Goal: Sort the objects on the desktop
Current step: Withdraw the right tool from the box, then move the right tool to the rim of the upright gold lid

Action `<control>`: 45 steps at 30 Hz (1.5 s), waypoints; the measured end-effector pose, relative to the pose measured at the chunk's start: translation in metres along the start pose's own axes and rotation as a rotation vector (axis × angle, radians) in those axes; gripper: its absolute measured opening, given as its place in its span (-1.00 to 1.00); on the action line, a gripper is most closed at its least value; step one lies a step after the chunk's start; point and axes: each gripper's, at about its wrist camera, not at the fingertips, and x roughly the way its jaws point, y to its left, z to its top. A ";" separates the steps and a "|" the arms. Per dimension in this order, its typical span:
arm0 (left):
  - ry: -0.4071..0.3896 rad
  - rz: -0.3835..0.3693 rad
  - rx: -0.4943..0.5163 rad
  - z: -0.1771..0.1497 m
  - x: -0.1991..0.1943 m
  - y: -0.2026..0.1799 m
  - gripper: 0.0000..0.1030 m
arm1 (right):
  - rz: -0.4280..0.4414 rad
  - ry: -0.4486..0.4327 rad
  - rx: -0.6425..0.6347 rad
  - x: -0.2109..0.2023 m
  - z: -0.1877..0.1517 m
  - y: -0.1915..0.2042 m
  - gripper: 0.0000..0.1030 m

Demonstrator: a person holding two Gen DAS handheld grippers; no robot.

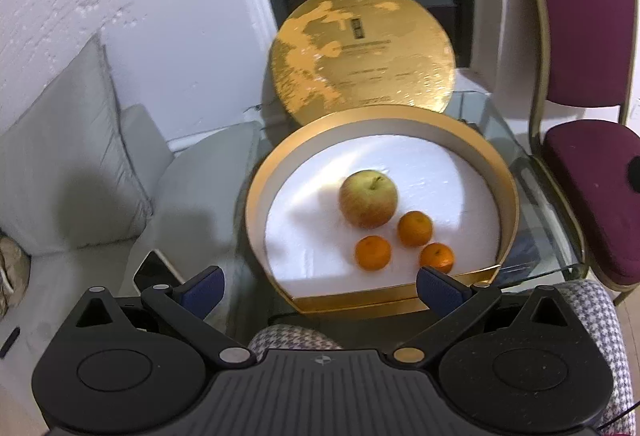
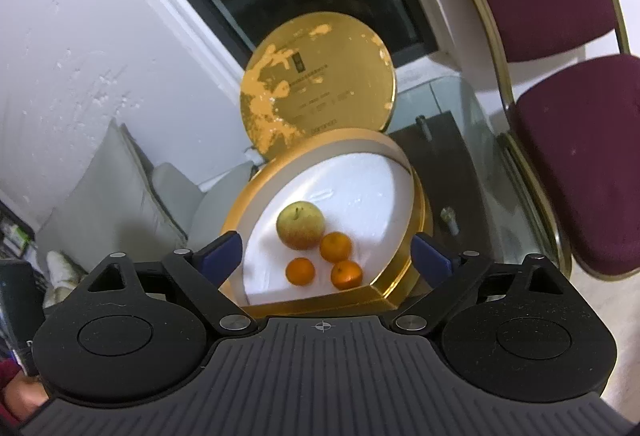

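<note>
You see a gold box (image 1: 508, 196) with a satin foil rim and a white, matt, grainy foam floor. Behind the box, its lid (image 1: 362, 52) is glossy gold foil, flaked in patches. Under the box, the counter (image 1: 532, 172) is clear, shiny glass. Right of the box, the chair (image 1: 588, 36) wears maroon cloth.

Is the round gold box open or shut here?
Open. The gold box shows its white lining with an apple and three oranges inside, and its lid stands upright behind it.
</note>
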 end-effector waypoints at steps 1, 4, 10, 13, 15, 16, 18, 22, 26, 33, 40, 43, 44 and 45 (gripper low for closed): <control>0.007 0.004 -0.009 -0.001 0.002 0.003 0.98 | -0.002 0.000 -0.004 0.000 0.001 0.001 0.84; 0.019 0.004 -0.024 -0.003 0.004 0.008 0.98 | -0.007 0.004 -0.015 0.001 0.003 0.007 0.84; 0.023 -0.021 -0.031 -0.006 0.008 0.017 0.98 | -0.060 0.033 -0.061 0.009 0.003 0.020 0.84; 0.028 -0.027 -0.036 -0.005 0.012 0.024 0.98 | -0.101 0.017 -0.091 0.009 0.010 0.026 0.84; 0.022 -0.025 -0.040 -0.002 0.013 0.032 0.98 | -0.116 -0.007 -0.109 0.005 0.019 0.028 0.84; 0.009 -0.016 -0.047 0.001 0.013 0.038 0.98 | -0.124 -0.021 -0.118 0.003 0.024 0.030 0.84; -0.017 0.001 -0.061 0.007 0.012 0.049 0.98 | -0.137 -0.058 -0.132 -0.002 0.035 0.033 0.84; -0.062 0.030 -0.101 0.016 0.012 0.072 0.98 | -0.129 -0.115 -0.145 -0.005 0.054 0.038 0.86; -0.093 0.051 -0.138 0.026 0.017 0.090 0.98 | -0.091 -0.158 -0.144 0.011 0.070 0.041 0.87; -0.265 0.125 -0.208 0.042 0.048 0.099 0.98 | -0.034 -0.246 -0.136 0.052 0.096 0.043 0.86; -0.155 0.113 -0.164 0.024 0.079 0.078 0.98 | -0.008 -0.173 -0.140 0.087 0.071 0.037 0.86; -0.107 0.076 -0.139 0.001 0.087 0.063 0.98 | -0.014 -0.102 -0.138 0.098 0.038 0.027 0.86; -0.087 0.066 -0.130 -0.007 0.091 0.058 0.98 | -0.023 -0.074 -0.137 0.100 0.026 0.024 0.86; -0.067 0.055 -0.122 -0.014 0.094 0.053 0.98 | -0.033 -0.049 -0.138 0.103 0.017 0.020 0.84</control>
